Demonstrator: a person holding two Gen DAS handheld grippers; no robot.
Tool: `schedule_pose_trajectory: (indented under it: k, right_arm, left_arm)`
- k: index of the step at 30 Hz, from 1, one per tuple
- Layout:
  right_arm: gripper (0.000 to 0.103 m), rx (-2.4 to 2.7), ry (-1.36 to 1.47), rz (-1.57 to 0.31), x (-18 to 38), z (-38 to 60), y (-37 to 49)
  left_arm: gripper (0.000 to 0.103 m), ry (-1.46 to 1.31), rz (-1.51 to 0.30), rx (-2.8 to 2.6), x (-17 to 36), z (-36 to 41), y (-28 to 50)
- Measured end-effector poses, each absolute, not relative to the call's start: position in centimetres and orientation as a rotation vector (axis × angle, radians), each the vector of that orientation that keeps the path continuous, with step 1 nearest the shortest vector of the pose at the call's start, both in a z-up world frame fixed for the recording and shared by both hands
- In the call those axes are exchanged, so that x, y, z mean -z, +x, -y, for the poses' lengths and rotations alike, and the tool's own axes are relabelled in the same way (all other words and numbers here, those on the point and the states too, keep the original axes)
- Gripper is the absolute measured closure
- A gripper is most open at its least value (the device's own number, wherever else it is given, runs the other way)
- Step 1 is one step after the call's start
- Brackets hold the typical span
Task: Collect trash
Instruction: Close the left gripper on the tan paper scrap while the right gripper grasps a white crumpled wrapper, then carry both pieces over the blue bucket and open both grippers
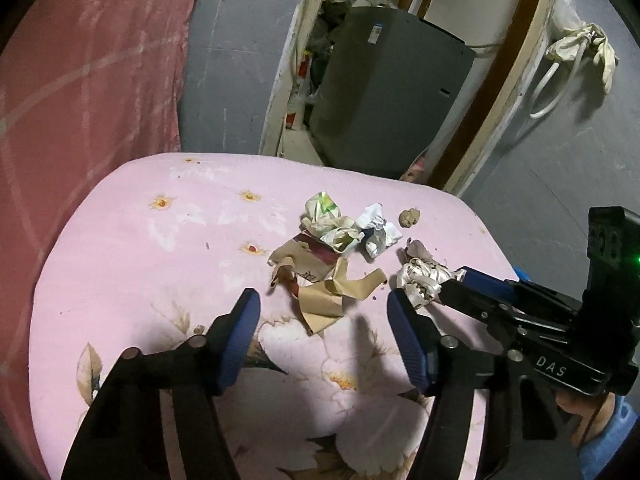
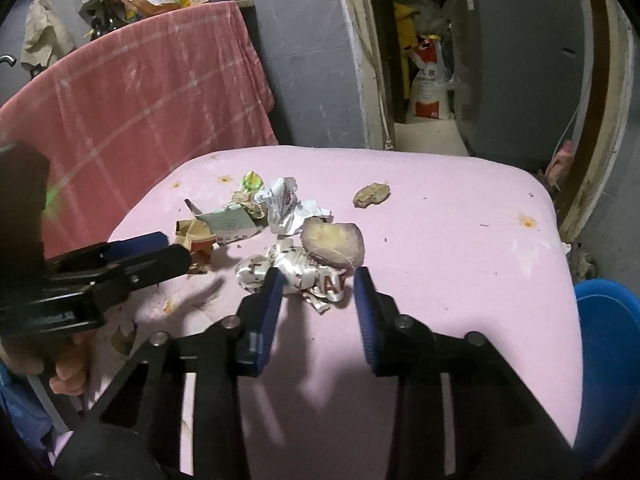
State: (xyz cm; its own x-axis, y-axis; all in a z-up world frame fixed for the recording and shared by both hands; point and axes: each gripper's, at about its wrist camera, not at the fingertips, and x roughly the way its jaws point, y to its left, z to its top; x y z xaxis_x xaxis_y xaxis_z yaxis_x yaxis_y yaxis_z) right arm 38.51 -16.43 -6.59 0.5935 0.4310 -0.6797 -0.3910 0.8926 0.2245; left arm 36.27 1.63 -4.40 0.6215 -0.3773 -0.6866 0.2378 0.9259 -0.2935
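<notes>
Trash lies in a heap on a pink flowered cushion (image 1: 160,264) (image 2: 460,240). Torn brown paper (image 1: 320,300) sits between the fingers of my left gripper (image 1: 322,298), whose pads stand apart from it. In the right wrist view the left gripper (image 2: 174,250) enters from the left beside brown scraps (image 2: 192,236). My right gripper (image 2: 318,278) straddles a shiny white wrapper with red letters (image 2: 316,280) (image 1: 418,282); a gap shows at its right pad. The right gripper (image 1: 450,286) comes in from the right in the left wrist view. A brown peel-like piece (image 2: 332,242) lies just behind the wrapper.
Crumpled green-white packaging (image 1: 324,212), white paper (image 1: 376,228) and a brown lump (image 2: 371,194) lie further back. A blue bin (image 2: 608,340) stands at the cushion's right. A red cloth (image 2: 140,92) hangs at the left, and a grey appliance (image 1: 388,92) fills the doorway behind.
</notes>
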Motion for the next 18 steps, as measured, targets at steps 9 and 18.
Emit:
schedule_pose_trajectory:
  k: [9,18]
  right_arm:
    - [0.097,-0.502,0.056,-0.789,6.5,16.2,38.2]
    - [0.100,-0.512,0.019,-0.747,6.0,15.8,36.7]
  left_arm:
    - [0.081,-0.165,-0.840,0.365,4.4,-1.2,36.7]
    - [0.085,-0.188,-0.830,0.376,4.1,-1.4,36.2]
